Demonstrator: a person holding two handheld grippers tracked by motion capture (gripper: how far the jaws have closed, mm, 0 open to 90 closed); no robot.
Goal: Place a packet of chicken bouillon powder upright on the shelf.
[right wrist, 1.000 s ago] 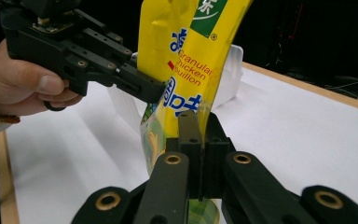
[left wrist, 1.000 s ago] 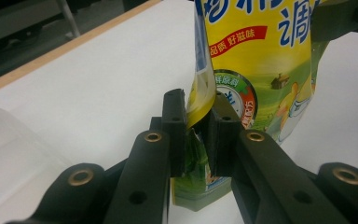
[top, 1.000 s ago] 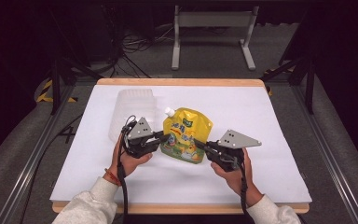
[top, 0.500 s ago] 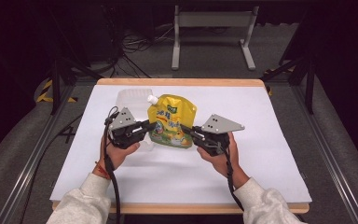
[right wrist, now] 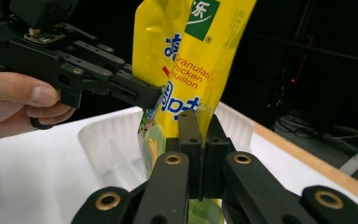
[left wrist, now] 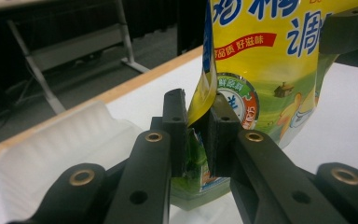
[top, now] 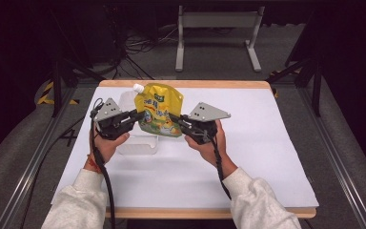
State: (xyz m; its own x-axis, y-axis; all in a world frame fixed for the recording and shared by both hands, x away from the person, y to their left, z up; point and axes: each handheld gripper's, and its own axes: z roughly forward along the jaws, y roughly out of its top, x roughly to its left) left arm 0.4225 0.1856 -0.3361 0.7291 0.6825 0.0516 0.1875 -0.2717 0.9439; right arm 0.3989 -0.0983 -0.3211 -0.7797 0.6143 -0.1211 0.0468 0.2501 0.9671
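Pinching the yellow pouch [top: 159, 113] by opposite edges, left gripper [top: 132, 117] and right gripper [top: 177, 120] jaws clamped shut

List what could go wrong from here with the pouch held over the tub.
Both grippers, left gripper and right gripper, pinch only the thin side edges of the yellow pouch, so it could slip or tear loose. Hanging above the clear plastic tub, it could catch the rim when lowered and tip it.
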